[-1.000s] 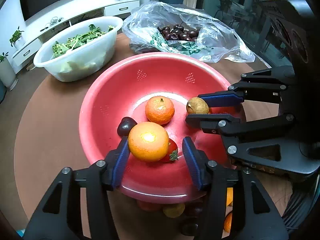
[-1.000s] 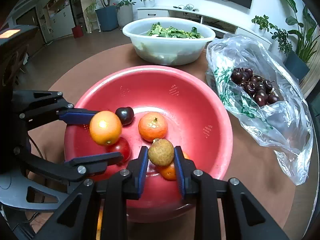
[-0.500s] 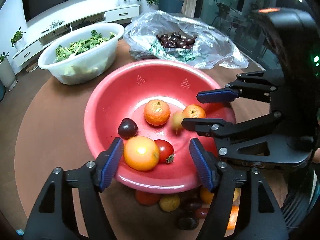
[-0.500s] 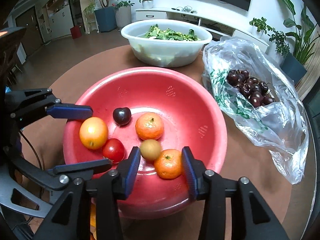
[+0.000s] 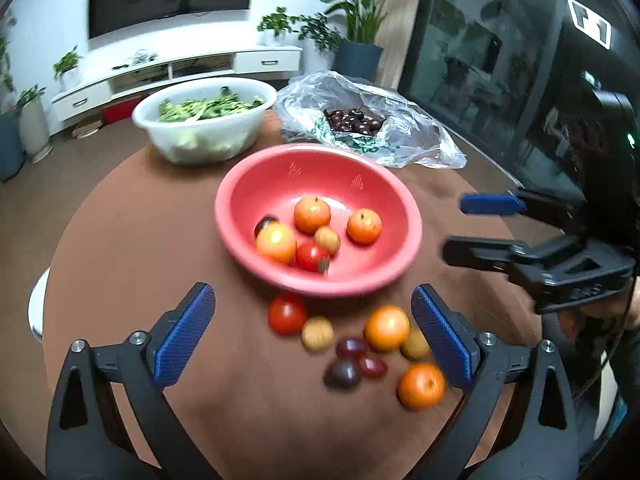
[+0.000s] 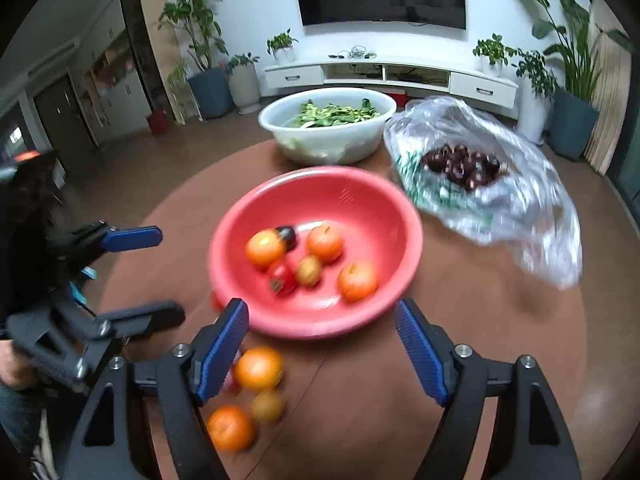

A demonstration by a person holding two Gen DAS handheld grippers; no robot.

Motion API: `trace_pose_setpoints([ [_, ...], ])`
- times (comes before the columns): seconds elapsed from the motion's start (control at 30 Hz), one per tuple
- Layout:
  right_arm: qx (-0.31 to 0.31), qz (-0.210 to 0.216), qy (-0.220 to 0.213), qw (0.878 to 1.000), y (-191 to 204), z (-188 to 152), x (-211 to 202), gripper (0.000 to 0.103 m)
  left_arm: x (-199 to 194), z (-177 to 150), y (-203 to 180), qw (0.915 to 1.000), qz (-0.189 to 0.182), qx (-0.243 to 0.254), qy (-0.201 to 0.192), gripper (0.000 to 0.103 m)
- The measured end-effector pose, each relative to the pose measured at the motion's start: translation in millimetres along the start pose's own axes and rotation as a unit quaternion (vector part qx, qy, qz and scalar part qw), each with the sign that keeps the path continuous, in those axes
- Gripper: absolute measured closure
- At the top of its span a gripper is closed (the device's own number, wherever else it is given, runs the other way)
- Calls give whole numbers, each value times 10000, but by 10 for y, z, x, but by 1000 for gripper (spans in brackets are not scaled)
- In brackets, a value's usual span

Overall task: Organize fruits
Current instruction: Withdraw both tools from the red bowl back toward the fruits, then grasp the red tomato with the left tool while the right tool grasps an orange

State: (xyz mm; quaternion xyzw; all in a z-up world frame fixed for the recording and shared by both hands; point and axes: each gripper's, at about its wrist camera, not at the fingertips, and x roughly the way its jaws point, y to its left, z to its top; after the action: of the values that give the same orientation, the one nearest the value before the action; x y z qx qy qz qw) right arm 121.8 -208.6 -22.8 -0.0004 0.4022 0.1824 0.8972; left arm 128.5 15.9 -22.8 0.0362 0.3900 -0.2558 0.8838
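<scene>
From the left wrist, your left gripper (image 5: 312,340) stands wide apart and empty, its jaws just opened, above loose fruit on the brown table (image 5: 140,240); drop straight over the smooth round orange (image 5: 387,328) so the ribbed blue pads meet its widest part. From the right wrist, your right gripper (image 6: 322,354) has also just spread and holds nothing, while the glossy red bowl (image 6: 360,196) already cradles six pieces, so take the matte tan fruit (image 6: 267,406) gently.
</scene>
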Motion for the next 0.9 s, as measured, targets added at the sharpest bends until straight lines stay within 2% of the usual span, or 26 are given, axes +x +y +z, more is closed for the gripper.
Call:
trace_pose_setpoints([
  [0.2,251,253,11,9994,287,-606,-177,23,-426,-601,-22,9979,231,-524,-291,0],
  [0.33,340,144,234,9990,437,-863,-60,25,-498,-930,-86,9970,416,-658,-54,0],
  [0.37,407,138,372,9984,465,-893,10,30,-511,-997,-118,9969,461,-642,17,0],
  [0.4,433,136,464,9979,483,-892,55,36,-516,-1032,-139,9969,466,-638,50,0],
  [0.43,446,142,542,9974,515,-887,106,37,-511,-1060,-162,9968,472,-643,66,0],
  [0.67,392,60,766,9963,641,-835,328,44,-430,-1076,-222,9971,420,-616,171,0],
  [0.9,414,39,847,9955,605,-820,451,57,-333,-976,-147,9970,433,-598,221,0],
])
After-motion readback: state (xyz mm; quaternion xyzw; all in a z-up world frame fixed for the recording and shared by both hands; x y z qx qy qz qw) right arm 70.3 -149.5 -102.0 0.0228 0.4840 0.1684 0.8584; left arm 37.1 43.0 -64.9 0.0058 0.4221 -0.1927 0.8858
